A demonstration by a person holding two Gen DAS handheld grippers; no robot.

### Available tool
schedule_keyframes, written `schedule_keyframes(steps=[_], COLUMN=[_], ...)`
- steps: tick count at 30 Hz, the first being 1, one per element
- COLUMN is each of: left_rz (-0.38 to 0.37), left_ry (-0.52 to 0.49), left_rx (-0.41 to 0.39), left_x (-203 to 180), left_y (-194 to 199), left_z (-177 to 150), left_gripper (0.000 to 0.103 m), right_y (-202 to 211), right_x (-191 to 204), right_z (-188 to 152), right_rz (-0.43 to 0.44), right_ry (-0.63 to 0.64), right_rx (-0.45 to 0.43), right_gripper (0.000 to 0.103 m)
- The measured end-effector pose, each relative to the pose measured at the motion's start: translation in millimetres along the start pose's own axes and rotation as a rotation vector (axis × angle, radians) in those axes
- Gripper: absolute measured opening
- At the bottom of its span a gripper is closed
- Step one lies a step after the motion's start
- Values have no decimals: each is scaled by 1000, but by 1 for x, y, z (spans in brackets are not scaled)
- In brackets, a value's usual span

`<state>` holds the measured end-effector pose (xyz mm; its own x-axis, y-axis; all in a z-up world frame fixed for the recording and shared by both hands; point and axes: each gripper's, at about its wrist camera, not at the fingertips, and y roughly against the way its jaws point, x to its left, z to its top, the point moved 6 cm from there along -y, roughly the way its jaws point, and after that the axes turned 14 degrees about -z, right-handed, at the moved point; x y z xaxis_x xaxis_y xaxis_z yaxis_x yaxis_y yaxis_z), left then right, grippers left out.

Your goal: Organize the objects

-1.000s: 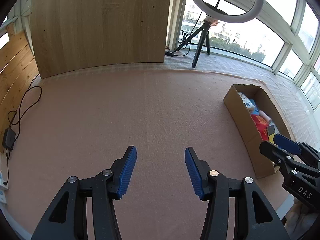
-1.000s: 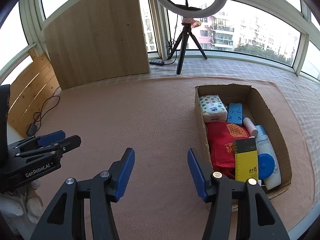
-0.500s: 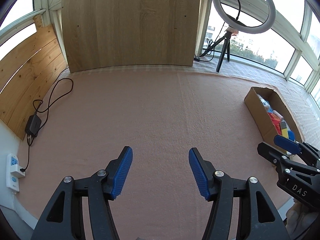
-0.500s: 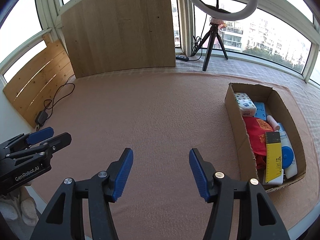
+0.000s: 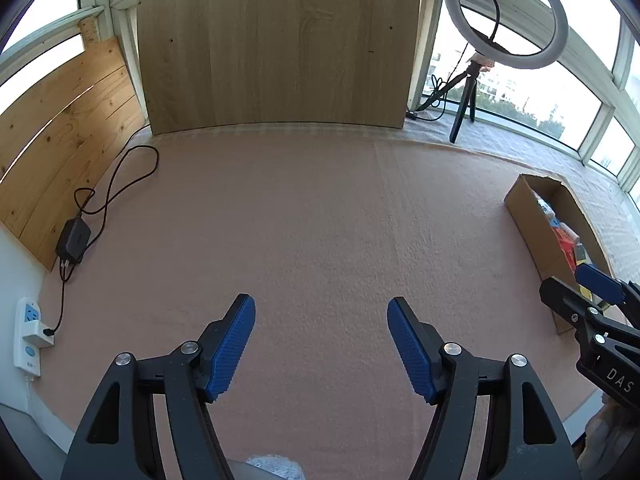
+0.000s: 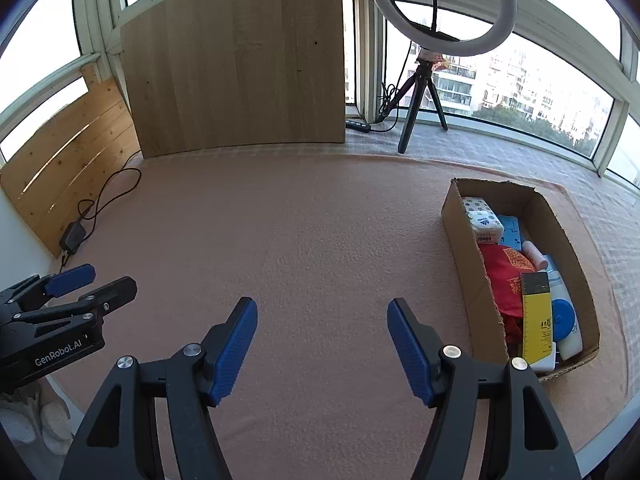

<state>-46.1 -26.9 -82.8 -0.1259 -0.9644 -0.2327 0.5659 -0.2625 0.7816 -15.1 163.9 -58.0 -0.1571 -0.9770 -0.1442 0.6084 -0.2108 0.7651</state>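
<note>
A cardboard box [image 6: 462,236] stands at the right of the pink mat [image 6: 320,240], also seen as the cardboard box [image 5: 528,216] in the left wrist view. Inside lie a tissue pack [image 6: 482,220], a blue item [image 6: 510,230], a red pouch [image 6: 504,272], a yellow box [image 6: 538,320] and a white bottle with a blue cap [image 6: 564,320]. My left gripper [image 5: 321,344] is open over bare mat, nothing between its fingers. My right gripper [image 6: 322,344] is open too, left of the box and empty. Each gripper shows at the edge of the other's view.
A wooden board [image 5: 276,44] leans at the back, wooden planks [image 5: 60,136] at the left. A ring light on a tripod [image 6: 440,12] stands behind the mat. A black power adapter and cable [image 5: 74,236] run to a wall socket [image 5: 28,332].
Both grippers have drawn back and up from the mat; the box looks smaller and farther right. More of the left wall, cable and socket is in view. Both stay open.
</note>
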Motion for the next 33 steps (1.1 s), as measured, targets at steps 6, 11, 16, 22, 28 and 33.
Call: schedule_keyframes(steps=[6, 11, 16, 22, 28, 33], left_rz=[-4, -8, -6, -4, -2, -2], left_ry=[-11, -17, -20, -20, -13, -11], left_rx=[-4, 0, 3, 11, 10, 9], left_x=[-6, -13, -16, -18, -15, -14], left_y=[-2, -7, -11, -14, -14, -13], left_z=[4, 7, 9, 10, 11, 10], left_gripper=[76, 77, 82, 82, 83, 83], right_y=[1, -2, -5, -6, -8, -8], right_x=[-6, -11, -13, -12, -12, -10], right_z=[7, 9, 9, 10, 10, 10], right_rz=[-64, -81, -66, -55, -47, -43], right_ry=[5, 0, -7, -7, -11, -11], right_rx=[-30, -26, -13, -13, -7, -6], right_gripper=[74, 78, 78, 78, 78, 78])
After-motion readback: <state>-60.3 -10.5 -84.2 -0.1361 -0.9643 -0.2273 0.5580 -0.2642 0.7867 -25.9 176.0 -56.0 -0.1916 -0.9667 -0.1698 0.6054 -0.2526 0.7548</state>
